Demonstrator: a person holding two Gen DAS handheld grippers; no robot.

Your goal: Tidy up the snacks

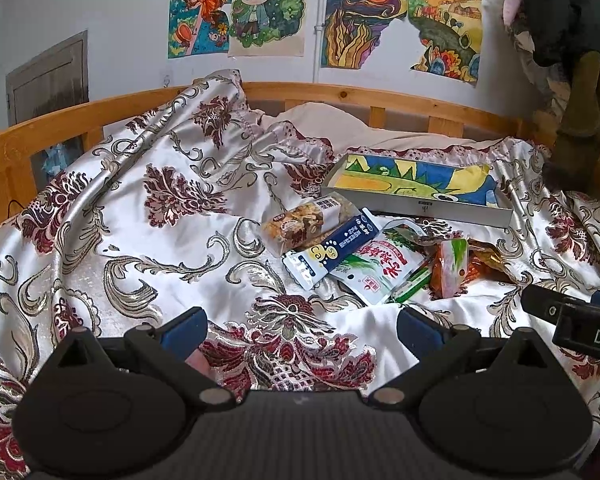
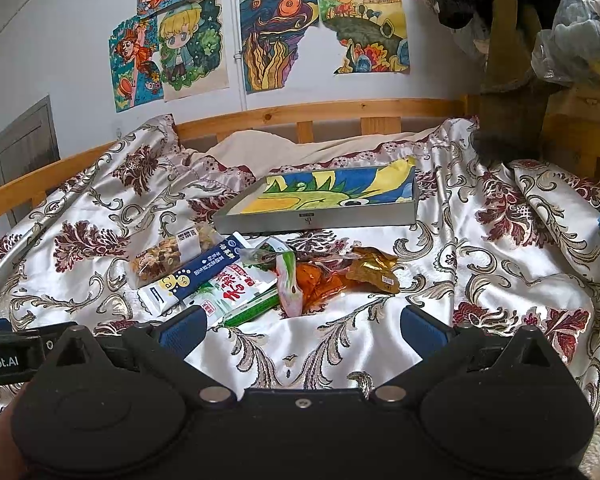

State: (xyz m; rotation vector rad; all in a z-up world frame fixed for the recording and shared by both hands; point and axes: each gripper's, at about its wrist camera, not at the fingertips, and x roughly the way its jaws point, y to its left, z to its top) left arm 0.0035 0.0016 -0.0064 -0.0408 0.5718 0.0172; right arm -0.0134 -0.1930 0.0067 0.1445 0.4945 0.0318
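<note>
With nothing yet picked up, the snack packets (image 2: 256,276) are seen heaped on the bedspread (image 2: 480,280) just in front of the shallow tray (image 2: 320,220), while the left gripper (image 1: 302,330) and right gripper (image 2: 304,328) are held wide and empty, so a first grasp is judged to be called for.

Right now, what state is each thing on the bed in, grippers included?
Left gripper: open, holding nothing.
Right gripper: open, holding nothing.
Shallow grey box lined with a colourful drawing: open-topped, no snacks inside.
Navy and white snack packet: sealed, lying flat on the pile.
Clear packet of mixed nuts: lying flat, partly under the navy packet.
Crinkled gold wrapper: lying beside the pile.
</note>
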